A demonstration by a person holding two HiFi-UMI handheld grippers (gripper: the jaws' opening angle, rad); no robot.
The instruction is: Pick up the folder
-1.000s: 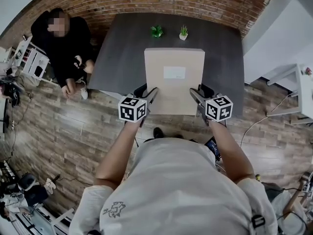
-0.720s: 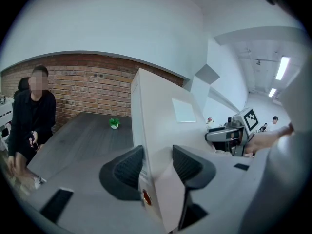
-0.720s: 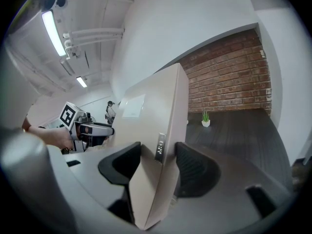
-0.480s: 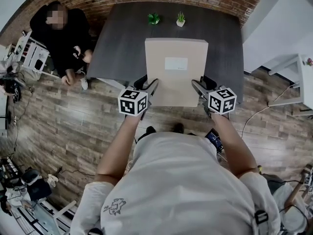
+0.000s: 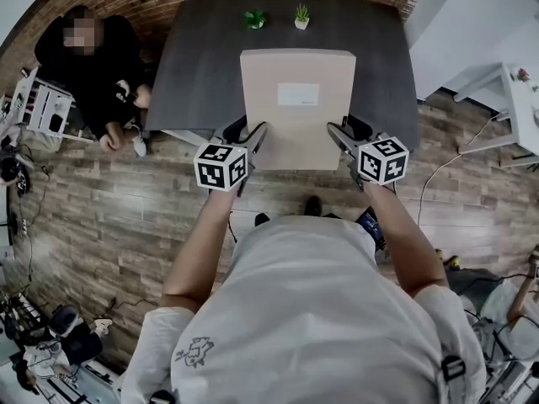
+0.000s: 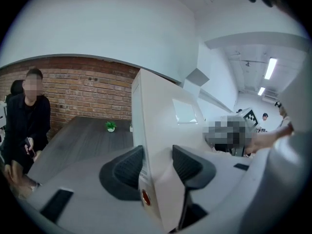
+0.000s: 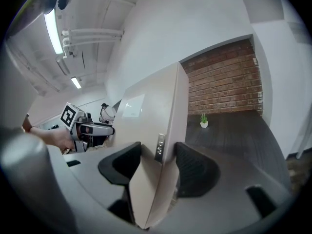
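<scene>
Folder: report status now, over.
Both shut on folder: left hand-held gripper and right hand-held gripper at its near corners. Folder held over table. Plants beyond it, nothing in the way.

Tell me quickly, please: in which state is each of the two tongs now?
Left tongs: closed on the folder, at its left edge.
Right tongs: closed on the same folder, at its right edge.

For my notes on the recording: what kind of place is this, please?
Probably an office or studio room: a dark table beside a brick wall, a wood-plank floor, and tube lights on the ceiling.
</scene>
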